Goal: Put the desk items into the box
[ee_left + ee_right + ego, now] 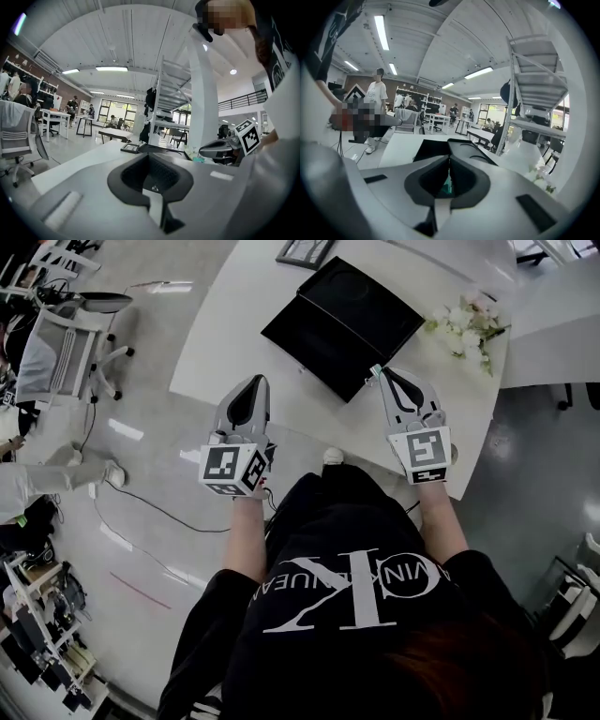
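An open black box lies on the white table, and it also shows ahead of the jaws in the right gripper view. My right gripper hovers at the box's near right corner. It is shut on a thin teal item, which peeks out at the tip. My left gripper is over the table's near edge, left of the box, with its jaws together and nothing in them. In the left gripper view the jaws point towards the box.
A small picture frame lies beyond the box on the table. White flowers stand at the table's right end. An office chair and floor cables are at the left. People stand in the room behind.
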`<action>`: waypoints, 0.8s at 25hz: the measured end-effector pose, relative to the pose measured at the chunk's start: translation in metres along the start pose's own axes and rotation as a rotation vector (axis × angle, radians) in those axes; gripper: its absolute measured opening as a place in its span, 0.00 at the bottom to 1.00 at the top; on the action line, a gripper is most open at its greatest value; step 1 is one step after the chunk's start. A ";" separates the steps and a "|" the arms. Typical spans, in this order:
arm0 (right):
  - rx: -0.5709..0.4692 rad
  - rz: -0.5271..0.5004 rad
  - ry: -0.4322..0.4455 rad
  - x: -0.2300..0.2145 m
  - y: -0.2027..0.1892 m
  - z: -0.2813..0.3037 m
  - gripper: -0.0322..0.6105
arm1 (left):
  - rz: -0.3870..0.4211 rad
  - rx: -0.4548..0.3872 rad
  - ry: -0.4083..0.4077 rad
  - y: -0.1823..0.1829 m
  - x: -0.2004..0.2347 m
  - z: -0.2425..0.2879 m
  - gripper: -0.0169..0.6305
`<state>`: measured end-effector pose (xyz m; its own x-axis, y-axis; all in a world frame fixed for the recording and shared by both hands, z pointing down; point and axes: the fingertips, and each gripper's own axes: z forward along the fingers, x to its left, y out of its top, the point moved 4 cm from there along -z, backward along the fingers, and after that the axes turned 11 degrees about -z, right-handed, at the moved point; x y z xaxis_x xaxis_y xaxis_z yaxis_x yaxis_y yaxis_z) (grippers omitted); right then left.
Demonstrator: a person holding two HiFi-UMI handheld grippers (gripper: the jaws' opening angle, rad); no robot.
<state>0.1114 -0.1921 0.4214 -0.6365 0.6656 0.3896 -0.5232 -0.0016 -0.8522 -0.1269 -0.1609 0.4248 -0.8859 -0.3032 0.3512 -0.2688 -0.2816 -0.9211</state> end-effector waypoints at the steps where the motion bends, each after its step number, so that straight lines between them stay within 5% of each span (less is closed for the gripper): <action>1: -0.011 -0.001 0.009 0.001 0.004 0.003 0.08 | 0.000 -0.004 0.010 0.001 0.002 -0.003 0.04; 10: -0.033 -0.036 0.087 0.016 0.025 0.028 0.08 | -0.016 -0.032 0.055 0.006 0.019 -0.017 0.04; 20: 0.052 -0.001 0.085 0.021 0.027 0.068 0.08 | -0.016 -0.021 0.007 0.029 0.059 0.008 0.04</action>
<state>0.0450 -0.2288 0.4304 -0.5871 0.7264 0.3572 -0.5534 -0.0382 -0.8320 -0.1843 -0.1939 0.4206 -0.8840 -0.2919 0.3651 -0.2910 -0.2676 -0.9186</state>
